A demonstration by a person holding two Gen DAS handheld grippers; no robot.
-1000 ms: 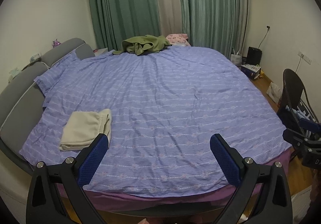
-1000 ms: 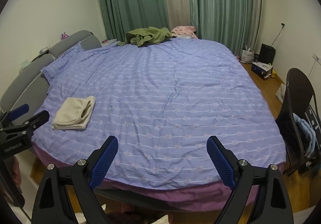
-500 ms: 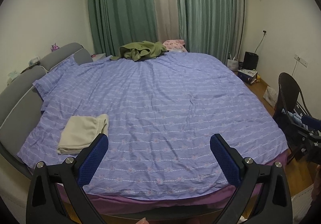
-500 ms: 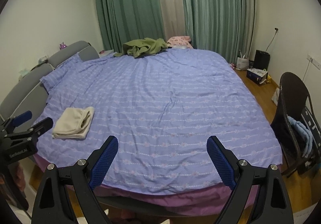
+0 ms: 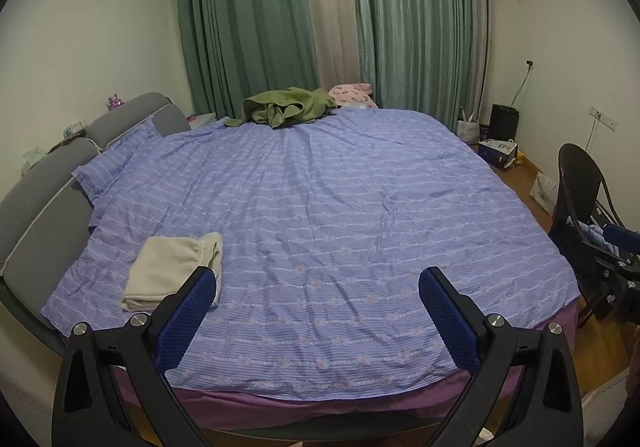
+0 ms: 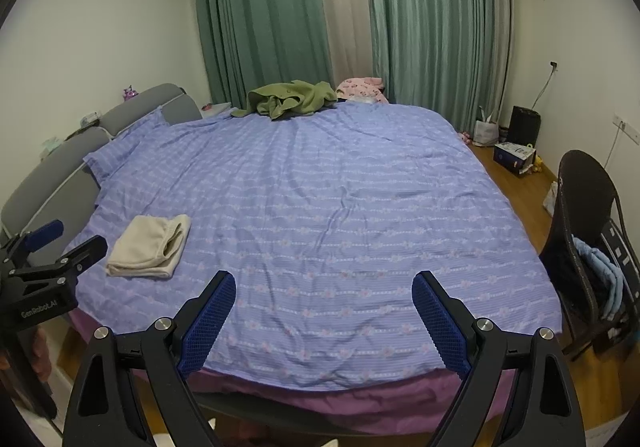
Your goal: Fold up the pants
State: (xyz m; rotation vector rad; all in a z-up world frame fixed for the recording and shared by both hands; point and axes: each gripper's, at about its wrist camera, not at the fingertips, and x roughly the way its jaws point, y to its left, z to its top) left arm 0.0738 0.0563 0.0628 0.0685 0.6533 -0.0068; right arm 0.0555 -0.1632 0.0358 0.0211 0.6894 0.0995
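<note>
Both views have tilted upward, curtains filling more frame. Left hand-held gripper (image 5: 316,311) and right hand-held gripper (image 6: 322,313) hang released before the bed (image 6: 340,207); folded cream pants (image 6: 149,247) lie left. Reaching farther risks snagging the green garment (image 6: 290,99) instead.

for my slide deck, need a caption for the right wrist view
Open right gripper above the bed's near edge; folded cream pants lie at left, open left gripper beside them.
</note>
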